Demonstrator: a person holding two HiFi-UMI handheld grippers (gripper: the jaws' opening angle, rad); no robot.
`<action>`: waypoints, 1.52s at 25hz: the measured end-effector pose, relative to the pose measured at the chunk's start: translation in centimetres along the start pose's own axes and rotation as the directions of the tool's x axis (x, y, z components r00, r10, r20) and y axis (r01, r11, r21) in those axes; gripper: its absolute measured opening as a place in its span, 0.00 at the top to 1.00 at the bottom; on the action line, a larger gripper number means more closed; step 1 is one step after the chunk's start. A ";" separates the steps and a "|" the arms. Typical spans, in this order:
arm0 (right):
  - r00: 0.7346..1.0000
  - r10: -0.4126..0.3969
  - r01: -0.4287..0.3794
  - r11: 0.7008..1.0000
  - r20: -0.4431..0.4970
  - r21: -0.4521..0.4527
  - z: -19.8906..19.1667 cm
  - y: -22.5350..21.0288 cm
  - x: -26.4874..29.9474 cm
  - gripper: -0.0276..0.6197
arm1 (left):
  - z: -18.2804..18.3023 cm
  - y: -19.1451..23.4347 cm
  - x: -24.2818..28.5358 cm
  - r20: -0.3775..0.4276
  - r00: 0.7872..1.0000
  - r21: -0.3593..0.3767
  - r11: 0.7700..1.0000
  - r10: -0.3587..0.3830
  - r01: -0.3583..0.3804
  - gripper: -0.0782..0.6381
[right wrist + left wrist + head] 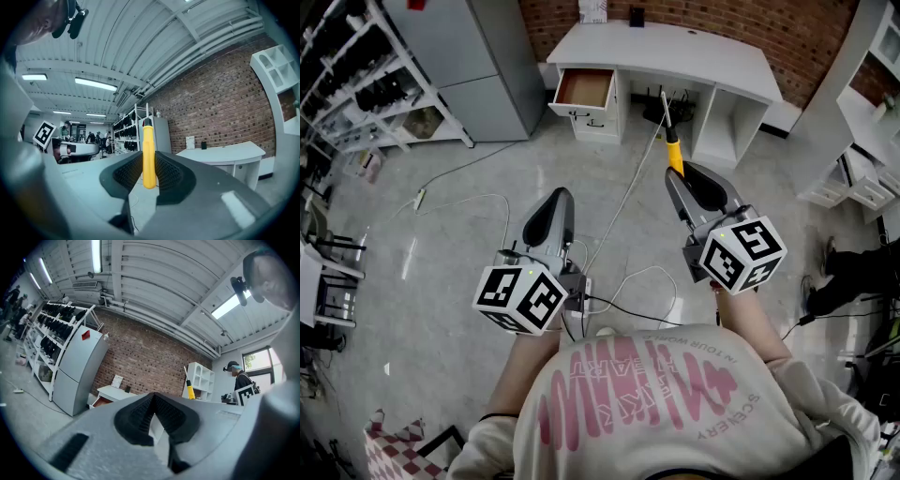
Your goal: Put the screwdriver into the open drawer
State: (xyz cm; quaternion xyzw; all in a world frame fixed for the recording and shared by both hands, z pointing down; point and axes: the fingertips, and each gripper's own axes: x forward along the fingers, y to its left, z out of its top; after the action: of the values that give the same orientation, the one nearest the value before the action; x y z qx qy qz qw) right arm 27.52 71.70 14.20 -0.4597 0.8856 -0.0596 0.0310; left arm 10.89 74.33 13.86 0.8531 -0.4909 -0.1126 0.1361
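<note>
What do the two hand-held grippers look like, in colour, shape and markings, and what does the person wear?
The left tongs and right tongs have grey tapered shells with black ribbed pads inside. Each carries a white cube printed with black square markers. Thin cables run from the left one. The person wears a pale sweatshirt with pink print.

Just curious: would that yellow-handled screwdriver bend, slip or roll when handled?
The screwdriver looks rigid, shaft straight. Its rounded handle would probably roll if laid down. Ribbed pads on the right tool likely stop slipping.
</note>
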 end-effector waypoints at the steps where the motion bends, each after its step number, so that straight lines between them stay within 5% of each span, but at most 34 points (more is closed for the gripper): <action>1: 1.000 0.000 0.000 1.000 -0.001 -0.001 0.0 0.1 0.0 0.82 | 0.0 0.0 -0.1 0.002 1.000 -0.001 1.000 0.001 -0.001 0.89; 19: 0.999 -0.029 0.028 0.998 0.014 0.064 -1.0 3.7 2.7 0.81 | 1.6 4.3 -2.8 0.010 1.000 0.001 1.000 -0.028 0.028 0.89; 27: 0.999 -0.024 0.026 0.999 -0.038 0.043 -3.5 6.4 4.2 0.81 | 0.8 7.5 -4.4 0.005 1.000 -0.083 0.996 -0.014 0.015 0.89; 34: 0.997 -0.025 0.029 0.998 -0.075 0.052 -4.8 6.9 6.1 0.81 | -0.9 9.5 -4.3 -0.070 0.998 -0.051 0.999 0.001 -0.005 0.89; 38: 0.996 -0.020 0.024 0.998 -0.087 0.054 -5.7 6.7 7.5 0.81 | -1.3 10.2 -3.3 -0.064 0.997 -0.115 0.993 -0.043 0.036 0.89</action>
State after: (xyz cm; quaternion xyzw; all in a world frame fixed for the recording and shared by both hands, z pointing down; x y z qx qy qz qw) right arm 17.18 69.80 18.92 -0.4654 0.8790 -0.1041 0.0046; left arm 1.45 72.42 18.80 0.8568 -0.4619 -0.1146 0.1986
